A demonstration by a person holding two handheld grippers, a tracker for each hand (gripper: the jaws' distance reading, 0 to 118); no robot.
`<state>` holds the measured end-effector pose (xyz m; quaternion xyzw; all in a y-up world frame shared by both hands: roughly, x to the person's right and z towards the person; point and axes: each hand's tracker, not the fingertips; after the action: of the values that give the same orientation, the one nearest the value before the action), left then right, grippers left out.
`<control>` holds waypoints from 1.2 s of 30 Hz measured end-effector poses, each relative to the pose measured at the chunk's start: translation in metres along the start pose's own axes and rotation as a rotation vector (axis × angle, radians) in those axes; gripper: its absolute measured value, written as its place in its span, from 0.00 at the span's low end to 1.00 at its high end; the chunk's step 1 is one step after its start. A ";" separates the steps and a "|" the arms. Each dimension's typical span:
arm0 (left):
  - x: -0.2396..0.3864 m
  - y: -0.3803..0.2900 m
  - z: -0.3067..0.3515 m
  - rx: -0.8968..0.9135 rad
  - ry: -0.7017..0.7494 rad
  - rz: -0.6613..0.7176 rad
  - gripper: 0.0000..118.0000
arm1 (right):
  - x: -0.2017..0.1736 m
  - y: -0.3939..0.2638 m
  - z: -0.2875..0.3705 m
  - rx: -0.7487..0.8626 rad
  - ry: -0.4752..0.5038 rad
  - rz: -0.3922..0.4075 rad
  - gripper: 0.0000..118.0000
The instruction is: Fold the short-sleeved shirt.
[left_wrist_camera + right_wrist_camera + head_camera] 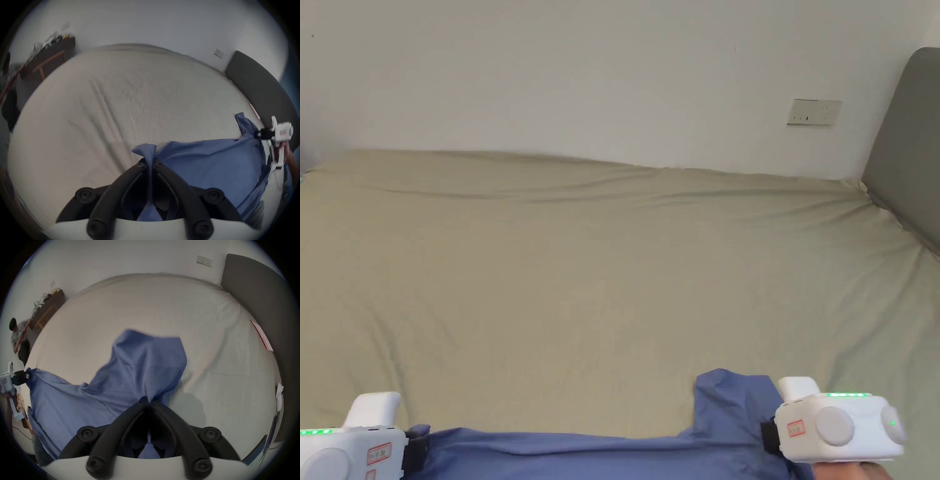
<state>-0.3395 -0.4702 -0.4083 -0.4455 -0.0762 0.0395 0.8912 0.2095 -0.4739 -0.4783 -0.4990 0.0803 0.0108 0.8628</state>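
Head view: both grippers, left gripper (150,164) and right gripper (150,401), are pinching the blue shirt (600,453) taut above the bed (581,281); folding seemingly not begun.

soft even daylight in head view, no glare, both gripper views dimmer, fisheye-bent with black vignette corners, motion blur at their left edges, faint shadow on the bed sheet (193,404)

Ahead of you a bed (600,275) under a wrinkled beige sheet runs to a white wall (581,69) carrying a socket plate (814,112). A grey padded headboard (906,150) rises at your right. Beyond the bed's far left corner, a wooden table (47,311) stands behind a seated person (18,337).
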 end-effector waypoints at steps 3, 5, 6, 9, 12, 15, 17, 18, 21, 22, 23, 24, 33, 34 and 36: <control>-0.005 0.002 0.032 0.034 0.054 -0.071 0.02 | 0.010 -0.002 0.045 0.076 0.010 -0.010 0.01; -0.008 0.003 0.054 0.051 0.029 -0.058 0.02 | 0.018 -0.007 0.075 0.103 0.026 -0.004 0.01; -0.009 0.003 0.063 0.063 0.023 -0.060 0.02 | 0.021 -0.009 0.087 0.116 0.030 0.008 0.01; -0.006 -0.001 0.087 0.087 -0.007 -0.106 0.02 | 0.024 -0.020 0.126 0.163 0.003 0.096 0.01; -0.002 -0.009 0.103 0.078 -0.007 -0.159 0.02 | 0.015 -0.036 0.158 0.169 0.003 0.138 0.01; -0.002 -0.023 0.121 0.071 -0.032 -0.164 0.02 | 0.010 -0.061 0.184 0.177 0.011 0.164 0.01; -0.001 -0.037 0.133 0.072 -0.039 -0.176 0.02 | 0.006 -0.084 0.200 0.176 0.016 0.198 0.01; 0.001 -0.045 0.136 0.068 -0.040 -0.185 0.02 | 0.004 -0.095 0.205 0.177 0.014 0.207 0.01; 0.014 -0.076 0.145 0.033 -0.040 -0.219 0.02 | 0.004 -0.133 0.210 0.147 0.022 0.216 0.01; 0.016 -0.089 0.145 0.014 -0.043 -0.225 0.02 | 0.004 -0.148 0.208 0.125 0.031 0.207 0.01; 0.018 -0.099 0.143 -0.009 -0.047 -0.228 0.02 | 0.007 -0.159 0.202 0.105 0.030 0.200 0.01; 0.019 -0.108 0.141 -0.028 -0.049 -0.232 0.02 | 0.008 -0.169 0.197 0.077 0.024 0.200 0.01; 0.027 -0.174 0.115 -0.163 -0.030 -0.224 0.02 | 0.015 -0.243 0.133 -0.122 0.006 0.186 0.01; 0.026 -0.179 0.111 -0.196 -0.026 -0.216 0.02 | 0.015 -0.246 0.126 -0.138 0.010 0.174 0.01; 0.024 -0.189 0.109 -0.215 -0.042 -0.181 0.02 | 0.010 -0.252 0.121 -0.153 0.010 0.164 0.01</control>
<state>-0.3335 -0.4946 -0.1902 -0.5286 -0.1385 -0.0401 0.8365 0.2592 -0.4965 -0.2045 -0.5553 0.1240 0.0850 0.8180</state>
